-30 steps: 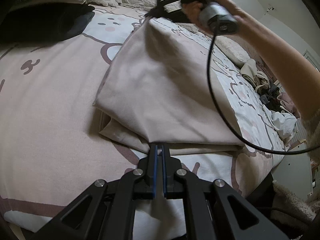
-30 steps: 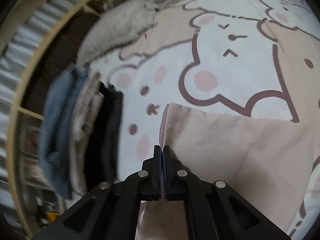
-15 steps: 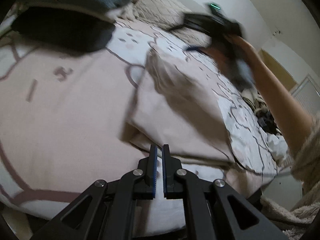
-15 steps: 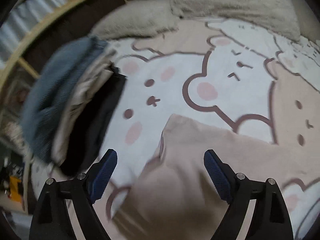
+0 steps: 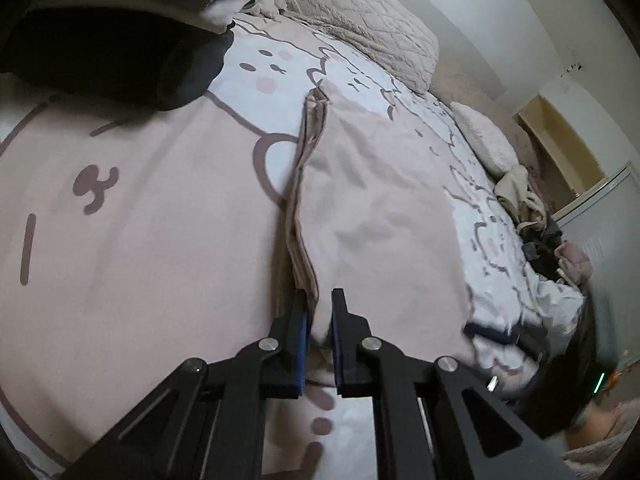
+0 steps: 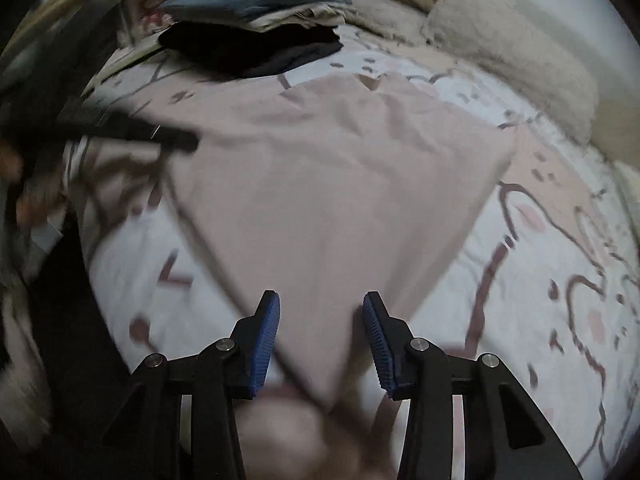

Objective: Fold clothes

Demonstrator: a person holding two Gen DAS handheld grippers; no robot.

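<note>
A folded pale pink garment (image 5: 372, 208) lies flat on the bed; it also shows in the right wrist view (image 6: 332, 184). My left gripper (image 5: 319, 312) has its jaws a little apart around the garment's near left corner edge, with cloth between the pads. My right gripper (image 6: 320, 320) is open, its blue pads (image 6: 266, 332) either side of the garment's near corner, not gripping it. The left gripper shows blurred at the left of the right wrist view (image 6: 132, 132).
A stack of folded clothes, dark and blue-grey (image 6: 256, 16), sits at the bed's far left (image 5: 120, 52). Beige pillows (image 5: 360, 28) lie at the head. Loose clothes (image 5: 532, 216) are piled at the right. The bear-print sheet (image 5: 120, 220) covers the bed.
The right gripper let go of the garment's far corner, opened and swung back to the near corner. The garment now lies flat. The left gripper's jaws parted slightly at the near edge.
</note>
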